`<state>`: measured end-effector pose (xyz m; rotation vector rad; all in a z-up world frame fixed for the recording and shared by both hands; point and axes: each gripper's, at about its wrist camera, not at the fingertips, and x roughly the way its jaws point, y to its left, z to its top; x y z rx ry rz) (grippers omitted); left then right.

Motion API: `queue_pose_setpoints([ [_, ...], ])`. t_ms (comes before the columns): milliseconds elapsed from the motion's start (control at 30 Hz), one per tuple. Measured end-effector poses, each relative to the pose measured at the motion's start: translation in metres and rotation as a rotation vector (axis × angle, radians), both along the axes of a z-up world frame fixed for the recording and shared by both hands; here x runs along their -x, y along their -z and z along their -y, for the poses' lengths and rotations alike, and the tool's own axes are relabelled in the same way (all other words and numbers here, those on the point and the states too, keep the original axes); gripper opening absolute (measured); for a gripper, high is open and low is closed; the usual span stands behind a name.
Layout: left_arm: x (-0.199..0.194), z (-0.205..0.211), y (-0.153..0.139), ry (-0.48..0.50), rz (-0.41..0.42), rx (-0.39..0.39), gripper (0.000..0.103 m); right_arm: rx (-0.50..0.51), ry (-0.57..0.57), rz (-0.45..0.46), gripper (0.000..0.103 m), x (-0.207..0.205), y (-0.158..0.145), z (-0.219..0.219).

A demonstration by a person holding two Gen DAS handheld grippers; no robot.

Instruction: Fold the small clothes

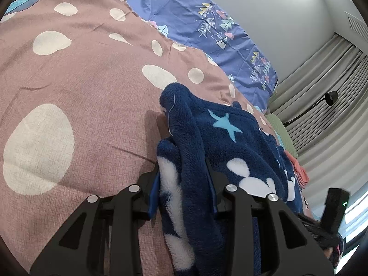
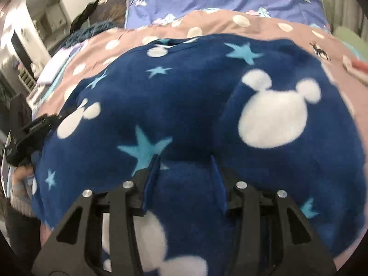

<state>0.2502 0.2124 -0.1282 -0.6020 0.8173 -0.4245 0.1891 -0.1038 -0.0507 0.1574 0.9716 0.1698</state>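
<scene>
Both wrist cameras look down along their fingers, very close to the navy fleece garment (image 1: 220,151) (image 2: 184,105) on the bed.

Right gripper (image 2: 185,177) jaws bracket a bunched fold of navy fleece garment (image 2: 184,105) (blurred) on the spotted bedspread (image 2: 230,20).

Fleece garment (image 2: 184,105) on spotted bedcover (image 1: 80,80)

Pink-brown bedcover with cream spots (image 1: 92,87) spreads across bed; purple sheet with tree print (image 1: 207,23) beyond it. Grey pleated curtains (image 1: 326,87) at right, black round lamp head (image 1: 331,97) before them. Folded coral cloth (image 1: 301,172) near bed edge.
</scene>
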Motion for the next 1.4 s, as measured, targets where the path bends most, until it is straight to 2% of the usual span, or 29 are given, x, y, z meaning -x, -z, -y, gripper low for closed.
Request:
queue_pose_setpoints([
  [67, 0.000, 0.000, 0.000, 0.001, 0.000, 0.002, 0.036, -0.075, -0.004, 0.004, 0.045, -0.009, -0.019, 0.005],
  [100, 0.001, 0.000, 0.000, 0.001, 0.001, 0.003, 0.036, -0.072, -0.015, 0.040, 0.044, -0.016, -0.032, 0.003],
  [167, 0.001, -0.001, 0.000, 0.001, 0.001, 0.002, 0.036, 0.005, -0.011, 0.116, 0.044, -0.037, -0.053, -0.005],
  [233, 0.001, -0.001, 0.000, 0.001, 0.000, 0.007, 0.036, 0.026, 0.000, 0.133, 0.045, -0.066, -0.056, -0.008],
  [267, 0.001, -0.001, 0.000, 0.001, 0.000, 0.009, 0.036, 0.046, 0.027, 0.104, 0.045, -0.088, -0.044, -0.007],
  [333, 0.002, -0.001, -0.001, 0.002, 0.001, 0.014, 0.036, 0.104, 0.065, -0.024, 0.048, -0.126, -0.001, -0.003],
  [367, 0.002, -0.001, -0.001, 0.005, 0.003, 0.019, 0.037, 0.100, 0.049, -0.040, 0.049, -0.136, 0.018, -0.002],
  [400, 0.002, 0.000, -0.001, 0.008, 0.004, 0.019, 0.038, 0.119, 0.040, 0.002, 0.049, -0.132, 0.016, -0.004],
  [533, 0.001, -0.001, -0.001, 0.010, 0.002, 0.029, 0.038, 0.205, 0.003, 0.047, 0.050, -0.108, 0.002, -0.014],
  [633, 0.002, 0.000, -0.002, 0.009, 0.003, 0.029, 0.038, 0.142, -0.002, 0.111, 0.051, -0.066, -0.026, -0.016],
  [700, 0.002, -0.001, -0.001, 0.010, 0.002, 0.034, 0.038, 0.145, -0.121, 0.240, 0.051, -0.017, -0.051, -0.041],
  [733, 0.002, -0.001, -0.001, 0.010, 0.002, 0.034, 0.038, 0.168, -0.187, 0.307, 0.055, 0.007, -0.059, -0.058],
  [767, 0.002, -0.001, -0.001, 0.010, 0.003, 0.035, 0.038, 0.191, -0.282, 0.382, 0.063, 0.041, -0.062, -0.079],
  [800, 0.002, -0.002, -0.001, 0.011, 0.003, 0.044, 0.037, 0.207, -0.389, 0.441, 0.066, 0.075, -0.060, -0.100],
  [833, 0.002, -0.003, 0.000, 0.013, 0.004, 0.057, 0.037, 0.238, -0.496, 0.481, 0.067, 0.106, -0.053, -0.121],
  [900, 0.002, -0.006, 0.002, 0.017, 0.002, 0.093, 0.037, 0.328, -0.625, 0.527, 0.067, 0.150, -0.033, -0.154],
  [1000, 0.003, -0.005, 0.002, 0.021, 0.003, 0.099, 0.037, 0.516, -0.782, 0.600, 0.067, 0.194, 0.004, -0.201],
  [1067, 0.004, -0.004, 0.002, 0.022, 0.003, 0.100, 0.037, 0.636, -0.804, 0.632, 0.068, 0.202, 0.024, -0.220],
  [1133, 0.004, -0.004, 0.002, 0.021, 0.004, 0.102, 0.037, 0.724, -0.805, 0.595, 0.069, 0.197, 0.038, -0.234],
  [1333, 0.004, -0.003, 0.003, 0.023, 0.004, 0.110, 0.037, 0.742, -0.744, 0.563, 0.070, 0.168, 0.046, -0.256],
  [1400, 0.002, -0.003, 0.003, 0.027, 0.003, 0.115, 0.037, 0.731, -0.741, 0.547, 0.067, 0.156, 0.050, -0.256],
])
